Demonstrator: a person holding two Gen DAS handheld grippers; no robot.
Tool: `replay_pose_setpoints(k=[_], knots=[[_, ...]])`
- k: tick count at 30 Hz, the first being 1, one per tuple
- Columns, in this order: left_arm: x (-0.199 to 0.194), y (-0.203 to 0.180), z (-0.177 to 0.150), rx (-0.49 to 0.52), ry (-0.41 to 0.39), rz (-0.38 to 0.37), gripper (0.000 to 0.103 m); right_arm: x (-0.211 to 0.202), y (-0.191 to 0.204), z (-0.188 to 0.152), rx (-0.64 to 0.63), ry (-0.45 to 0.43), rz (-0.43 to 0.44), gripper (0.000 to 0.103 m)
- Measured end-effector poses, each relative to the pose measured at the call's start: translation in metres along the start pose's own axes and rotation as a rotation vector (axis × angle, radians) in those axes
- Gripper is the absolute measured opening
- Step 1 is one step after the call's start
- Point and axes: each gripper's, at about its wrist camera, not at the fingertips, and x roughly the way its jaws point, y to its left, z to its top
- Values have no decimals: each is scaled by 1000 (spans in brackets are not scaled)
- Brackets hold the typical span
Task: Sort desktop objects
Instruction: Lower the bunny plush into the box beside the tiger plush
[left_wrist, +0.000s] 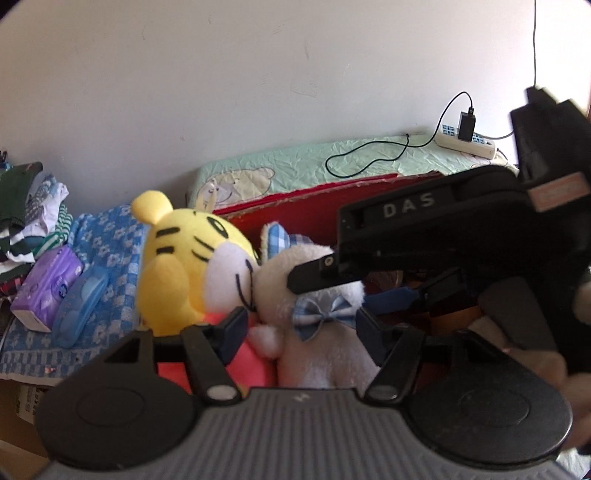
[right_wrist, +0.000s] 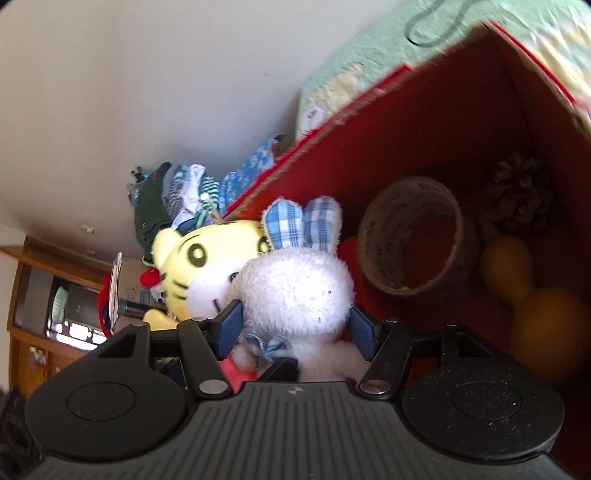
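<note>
A white plush bunny (right_wrist: 295, 291) with blue checked ears fills the middle of the right wrist view. My right gripper (right_wrist: 295, 330) is shut on its head, a pad on each side. Against its left leans a yellow tiger plush (right_wrist: 195, 273). Both toys hang at the left wall of an open red box (right_wrist: 406, 129). In the left wrist view the tiger (left_wrist: 177, 266) and bunny (left_wrist: 317, 354) sit side by side. My left gripper (left_wrist: 302, 334) straddles the tiger's pink body and the bunny's body; whether its pads press is unclear. One of the right gripper's fingers (left_wrist: 314, 275) lies across the bunny's head.
Inside the box lie a tape roll (right_wrist: 410, 243), a pine cone (right_wrist: 521, 192) and a yellow gourd-shaped thing (right_wrist: 535, 295). Left of the box, a purple tissue pack (left_wrist: 46, 288) and blue case (left_wrist: 79, 306) rest on a blue cloth (left_wrist: 107, 240). A power strip (left_wrist: 465, 142) sits behind.
</note>
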Motion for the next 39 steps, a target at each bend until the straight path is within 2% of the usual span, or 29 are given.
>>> replay_pose_setpoints(k=[4, 7, 11, 13, 20, 23, 25, 28, 31, 37, 39], knots=[[-19, 2, -3, -8, -44, -56, 66, 6, -5, 0, 37, 37, 32, 64], [-24, -1, -2, 0, -58, -93, 65, 13, 1, -2, 24, 57, 15, 65], [-7, 2, 1, -33, -9, -108, 64, 15, -1, 0, 20, 74, 18, 68], [3, 6, 0, -68, 26, -132, 64, 13, -3, 1, 15, 80, 12, 73], [13, -2, -4, -34, 53, -88, 62, -15, -1, 5, -51, 0, -35, 75], [9, -3, -3, -38, 45, -91, 62, -22, -4, 4, -46, -12, -35, 68], [3, -3, -3, -34, 31, -93, 63, -24, -4, 5, -46, -12, -32, 57], [-8, -1, -4, -28, -1, -117, 63, -18, 0, 3, -49, 5, -1, 47], [-8, -5, -3, -21, -1, -156, 64, -1, 4, 1, -43, 42, -25, 46], [0, -3, -5, -25, 18, -141, 62, 12, -3, 2, 7, 93, 26, 45], [2, -5, -4, -12, 22, -128, 62, 13, -5, 2, -5, 98, 16, 45]])
